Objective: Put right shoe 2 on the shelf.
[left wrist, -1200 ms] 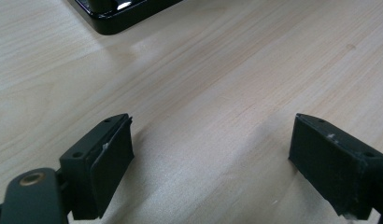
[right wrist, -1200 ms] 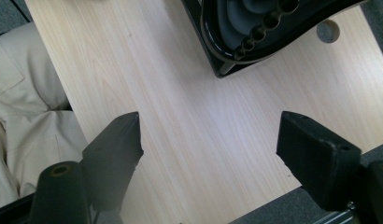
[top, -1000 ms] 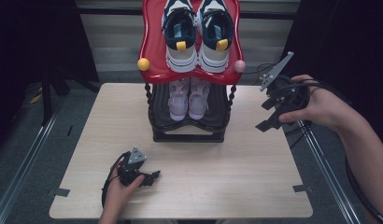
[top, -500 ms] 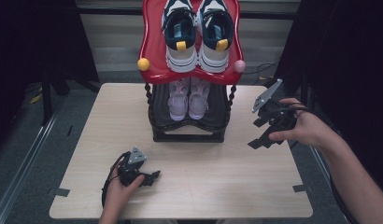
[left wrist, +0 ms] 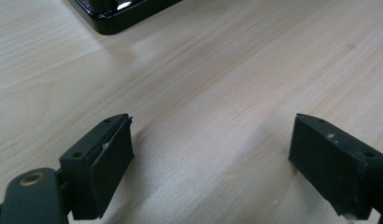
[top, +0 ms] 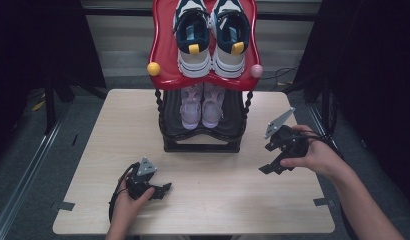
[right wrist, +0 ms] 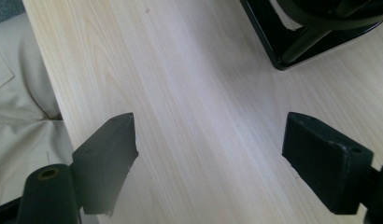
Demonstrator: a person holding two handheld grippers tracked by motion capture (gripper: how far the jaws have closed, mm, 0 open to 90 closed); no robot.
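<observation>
Two grippers are over the wooden table [top: 93,130], both with jaws spread wide and nothing between them. The left gripper [top: 160,189] sits low at the lower left of the high view, near the table's front edge, held in the person's left hand [top: 129,202]. In the left gripper view, bare wood lies between the jaws, and the black base of the shoe rack [left wrist: 119,14] occupies the upper left corner. The right gripper [top: 269,157] is at the right centre of the high view, held in the right hand [top: 313,155], just beside the rack's lower right corner and apart from it. In the right gripper view, the rack base [right wrist: 292,42] fills the upper right corner. The shoe rack [top: 203,140] stands at the upper centre of the high view. Its red top shelf [top: 160,45] carries a pair of navy and white sneakers [top: 210,35]; the lower black shelf holds a pair of pink shoes [top: 201,105].
</observation>
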